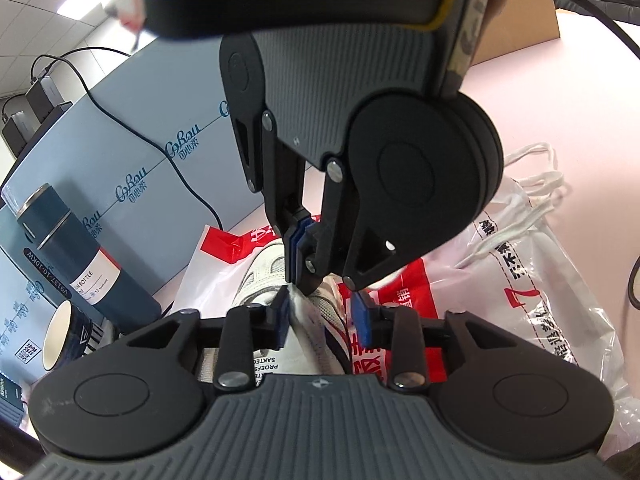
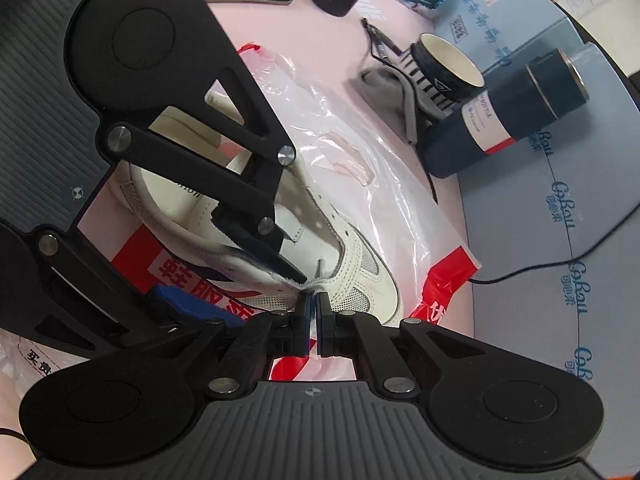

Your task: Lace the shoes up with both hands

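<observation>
Your white shoe (image 2: 352,276) lies on a red-and-white plastic bag (image 2: 360,184) on the pink counter (image 2: 328,40); boxes (image 2: 560,220) nearby read "CoRou". Your right gripper (image 2: 313,308) has its jaws together on the lace (image 2: 310,291); your left gripper (image 1: 322,314) has its jaws apart around the shoe's tongue.

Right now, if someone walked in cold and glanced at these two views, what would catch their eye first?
Two black grippers meet nose to nose over a white sneaker lying on a red-and-white plastic bag. The right gripper is pinched nearly shut at the shoe's lacing area, while the left gripper straddles the upper with its blue pads apart. Beside them, a dark blue bottle lies against a paper cup.
</observation>
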`<state>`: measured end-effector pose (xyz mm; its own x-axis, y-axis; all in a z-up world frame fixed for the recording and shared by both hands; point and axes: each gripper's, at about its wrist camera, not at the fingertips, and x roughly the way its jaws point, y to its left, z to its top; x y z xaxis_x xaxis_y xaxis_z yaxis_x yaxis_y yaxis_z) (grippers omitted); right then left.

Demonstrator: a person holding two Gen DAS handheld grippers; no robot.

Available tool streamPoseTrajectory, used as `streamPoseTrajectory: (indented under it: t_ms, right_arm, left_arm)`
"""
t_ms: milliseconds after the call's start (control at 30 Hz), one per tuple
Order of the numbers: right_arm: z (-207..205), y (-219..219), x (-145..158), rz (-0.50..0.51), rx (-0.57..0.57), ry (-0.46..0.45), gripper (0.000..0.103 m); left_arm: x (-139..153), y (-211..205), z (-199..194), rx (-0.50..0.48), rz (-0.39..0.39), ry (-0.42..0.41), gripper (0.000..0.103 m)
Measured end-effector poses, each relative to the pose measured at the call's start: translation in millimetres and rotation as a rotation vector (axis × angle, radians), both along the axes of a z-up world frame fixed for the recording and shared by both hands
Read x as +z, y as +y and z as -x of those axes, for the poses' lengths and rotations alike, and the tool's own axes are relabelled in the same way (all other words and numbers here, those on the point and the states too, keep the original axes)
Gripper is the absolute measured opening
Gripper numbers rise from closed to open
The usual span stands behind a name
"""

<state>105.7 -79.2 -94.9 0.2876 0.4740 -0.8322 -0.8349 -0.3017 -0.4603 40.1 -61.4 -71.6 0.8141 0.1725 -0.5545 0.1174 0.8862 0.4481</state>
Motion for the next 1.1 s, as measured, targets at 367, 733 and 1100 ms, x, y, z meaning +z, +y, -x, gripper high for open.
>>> streamPoseTrajectory:
  t_ms: [367, 733, 1100]
  right_arm:
    - [-37.4, -31.5, 37.4, -0.263, -0.472, 0.335, 0.052]
    - [-27.5, -37.8, 33.7, -0.358, -0.631, 0.325, 0.062]
    - [10.8, -29.1, 33.7, -0.446, -0.737, 0.452, 0.080]
  left_arm:
    - [11.5, 9.2, 13.7, -0.007, 0.083, -0.008, 0.044]
    - [34.1, 30.9, 33.2, 0.024, 0.231, -0.064, 0.063]
    - [56.8, 107.9, 69.3, 0.211, 0.270, -0.183, 0.064]
